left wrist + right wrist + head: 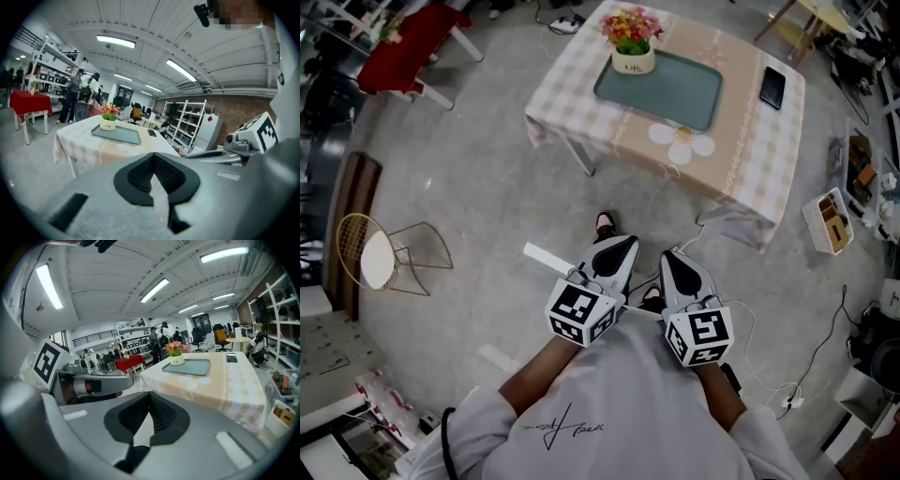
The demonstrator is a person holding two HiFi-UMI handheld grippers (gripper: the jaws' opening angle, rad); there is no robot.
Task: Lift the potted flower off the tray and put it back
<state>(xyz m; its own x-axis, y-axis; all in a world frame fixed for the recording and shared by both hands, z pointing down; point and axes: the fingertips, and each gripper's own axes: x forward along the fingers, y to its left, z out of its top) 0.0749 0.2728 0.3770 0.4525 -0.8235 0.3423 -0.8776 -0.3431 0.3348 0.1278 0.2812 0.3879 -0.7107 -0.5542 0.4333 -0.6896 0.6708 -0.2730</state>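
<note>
Both grippers are side by side, low in front of the person's white shirt [609, 412], one in each hand. They're well apart from the surface [750, 141] ahead, aimed toward it and tipped slightly down. The left gripper [619, 251] has its jaws pressed together with nothing between them. It's the same on the right gripper [680, 265]: jaws together, empty. On the checked cloth, the potted flower [633, 42] stands upright on the green tray [675, 89], tucked into one corner, and the rest of the tray is bare. A dark phone [772, 87] lies on the surface beside the tray, and a flower-shaped mat [682, 141] sits just off the tray's near edge. On the floor beside the surface, a white basket [830, 222] holds a few things too small to make out.
</note>
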